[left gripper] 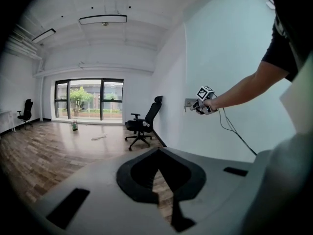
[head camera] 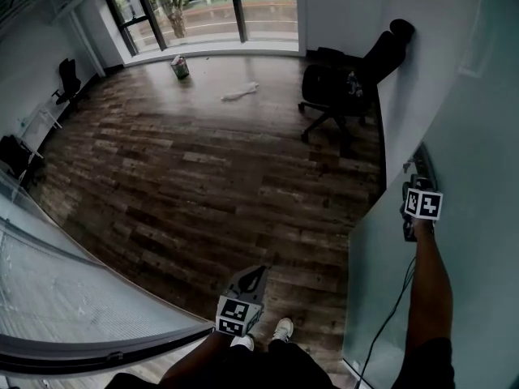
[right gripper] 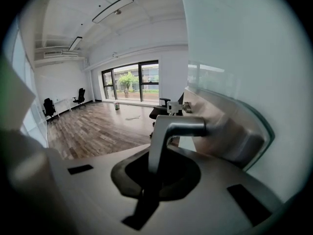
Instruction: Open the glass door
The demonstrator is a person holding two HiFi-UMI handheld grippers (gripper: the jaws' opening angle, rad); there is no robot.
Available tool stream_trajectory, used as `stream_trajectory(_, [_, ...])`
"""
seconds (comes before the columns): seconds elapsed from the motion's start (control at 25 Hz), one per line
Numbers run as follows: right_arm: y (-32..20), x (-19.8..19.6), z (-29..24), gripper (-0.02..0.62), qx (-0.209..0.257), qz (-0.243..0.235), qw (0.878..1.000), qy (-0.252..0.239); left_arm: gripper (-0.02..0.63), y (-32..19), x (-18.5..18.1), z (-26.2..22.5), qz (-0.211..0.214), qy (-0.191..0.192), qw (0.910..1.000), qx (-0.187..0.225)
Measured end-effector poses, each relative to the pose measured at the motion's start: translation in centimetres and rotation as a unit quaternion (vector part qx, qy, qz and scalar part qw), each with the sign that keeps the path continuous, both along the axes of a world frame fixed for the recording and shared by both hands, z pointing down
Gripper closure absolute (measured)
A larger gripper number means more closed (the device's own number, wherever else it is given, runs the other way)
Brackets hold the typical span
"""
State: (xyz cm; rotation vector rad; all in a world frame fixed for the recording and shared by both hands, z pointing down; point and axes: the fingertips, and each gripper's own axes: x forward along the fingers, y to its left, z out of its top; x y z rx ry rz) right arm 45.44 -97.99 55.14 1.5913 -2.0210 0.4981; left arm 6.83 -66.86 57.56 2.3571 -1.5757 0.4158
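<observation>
Gripped the lever handle (right gripper: pixel 159 141) of the glass door (head camera: pixel 462 120), at the right, with right tongs (head camera: pixel 415 189) shut tight; held left tongs (head camera: pixel 255 275) closed, empty, low. Risked slipping off smooth metal, seemingly pinched near the bend, if pulled askew.

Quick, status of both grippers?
Left gripper: fingers closed, holding nothing.
Right gripper: fingers closed on the door handle.
</observation>
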Motion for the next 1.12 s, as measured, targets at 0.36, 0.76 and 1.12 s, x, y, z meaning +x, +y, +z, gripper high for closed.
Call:
stream_trajectory(0.36, [0.7, 1.2, -1.2, 0.577, -0.026, 0.013, 0.997, 0.067, 0.609, -1.0, 0.8, -0.8, -0.011, 0.003, 0.9998, -0.015])
stream_trajectory(0.76, [2.7, 3.1, -2.7, 0.476, -0.009, 0.042, 0.998, 0.04, 0.609, 1.2, 1.1, 0.0, 0.002, 0.04, 0.9992, -0.004])
stream_trajectory(1.12, [13.0, 2.0, -7.2, 0.477, 0.118, 0.113, 0.986, 0.014, 0.609, 4.8, -0.6, -0.7, 0.008, 0.048, 0.9988, 0.008])
